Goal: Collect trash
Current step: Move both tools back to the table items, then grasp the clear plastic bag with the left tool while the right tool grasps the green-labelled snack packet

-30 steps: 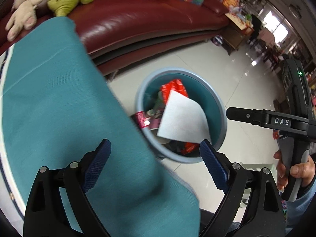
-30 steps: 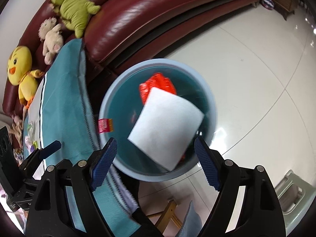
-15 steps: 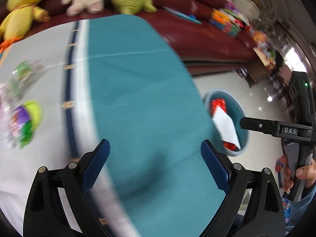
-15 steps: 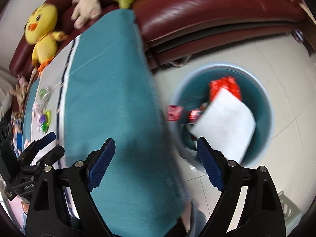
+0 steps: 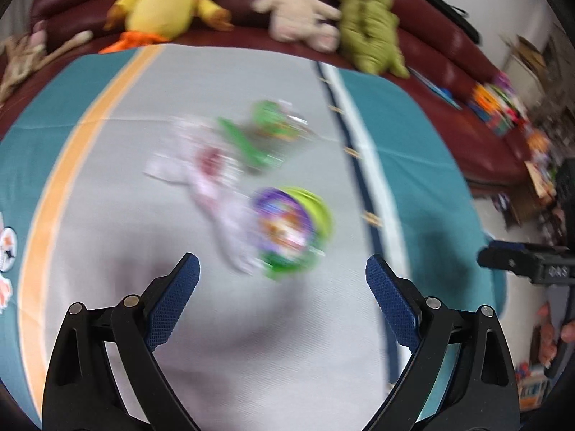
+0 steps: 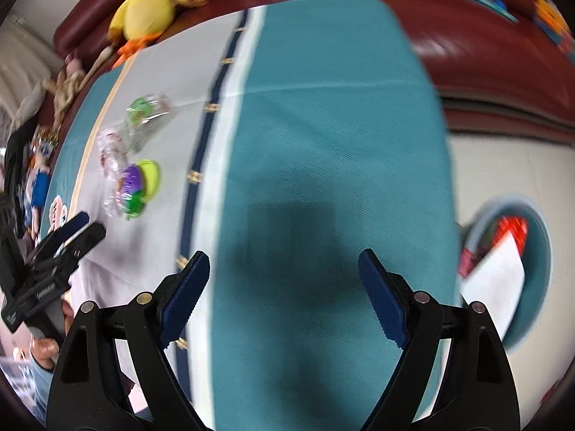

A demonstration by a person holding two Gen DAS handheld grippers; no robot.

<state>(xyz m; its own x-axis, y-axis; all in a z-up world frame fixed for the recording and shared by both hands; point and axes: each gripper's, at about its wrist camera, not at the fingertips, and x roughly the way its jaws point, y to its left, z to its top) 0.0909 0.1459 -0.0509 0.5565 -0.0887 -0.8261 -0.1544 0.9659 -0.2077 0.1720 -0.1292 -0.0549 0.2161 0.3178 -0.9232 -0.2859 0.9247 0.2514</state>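
Trash lies on the table's white cloth panel: a purple-and-green round lid or cup (image 5: pixel 287 230), clear white wrappers (image 5: pixel 208 176) and a green clear packet (image 5: pixel 266 133). They also show in the right wrist view: the lid (image 6: pixel 138 186), the packet (image 6: pixel 145 115). My left gripper (image 5: pixel 282 283) is open and empty, just short of the lid. My right gripper (image 6: pixel 284 287) is open and empty over the teal cloth (image 6: pixel 334 136). The blue bin (image 6: pixel 539 237) on the floor at right holds a white sheet (image 6: pixel 494 283) and red wrappers.
A dark red sofa (image 5: pixel 449 82) runs behind the table with a yellow duck (image 5: pixel 169 3), a cream plush (image 5: pixel 302 25) and a green plush (image 5: pixel 370 32). The table edge drops to a tiled floor (image 6: pixel 503 165) at right.
Both grippers have swung left, away from the bin and over the table. The left view has moved from the teal edge to the trash on the white panel. Both stay open.
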